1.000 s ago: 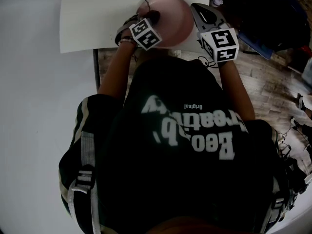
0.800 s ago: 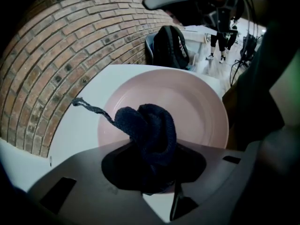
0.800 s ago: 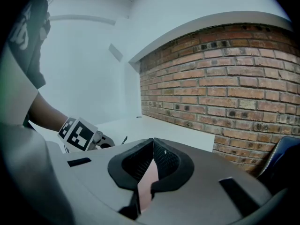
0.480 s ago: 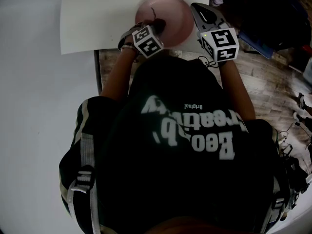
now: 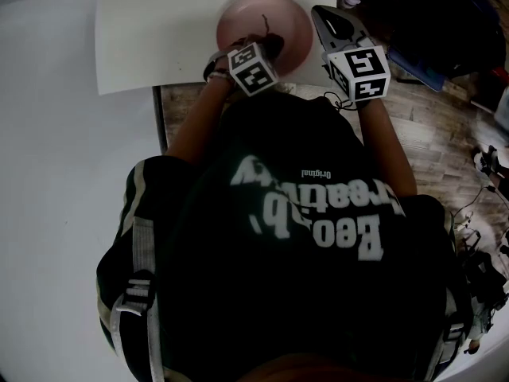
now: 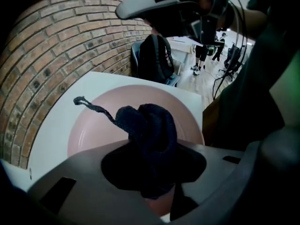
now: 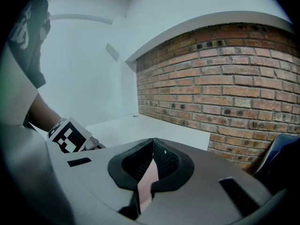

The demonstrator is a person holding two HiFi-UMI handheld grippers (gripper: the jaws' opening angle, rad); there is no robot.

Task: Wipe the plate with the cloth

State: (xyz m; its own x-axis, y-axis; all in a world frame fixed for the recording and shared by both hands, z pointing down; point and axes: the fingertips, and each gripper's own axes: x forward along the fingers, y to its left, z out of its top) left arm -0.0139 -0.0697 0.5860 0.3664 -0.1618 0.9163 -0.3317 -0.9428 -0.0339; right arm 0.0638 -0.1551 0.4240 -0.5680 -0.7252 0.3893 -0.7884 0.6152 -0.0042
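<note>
A pink plate [image 5: 246, 22] lies on the white table [image 5: 159, 30] near its front edge. My left gripper [image 5: 269, 48] is shut on a bunched dark blue cloth [image 6: 150, 125] that rests on the plate's [image 6: 89, 130] inner surface, right of centre. A loose thread [image 6: 91, 106] of the cloth trails over the plate. My right gripper [image 5: 320, 16] holds the plate's right rim. In the right gripper view its jaws [image 7: 151, 161] are shut on a thin pink strip of the plate rim [image 7: 148, 179]. The left gripper's marker cube [image 7: 70, 136] shows beyond them.
A brick wall [image 6: 47, 55] runs along the table's far side. A dark backpack on a chair [image 6: 154, 57] stands past the table's end. Wooden floor [image 5: 445, 142] with bags and cables lies to the right. The table's front edge [image 5: 191, 82] is just below the plate.
My left gripper has slid the cloth across the plate, to the right and toward the front rim. The right gripper and the plate have stayed put.
</note>
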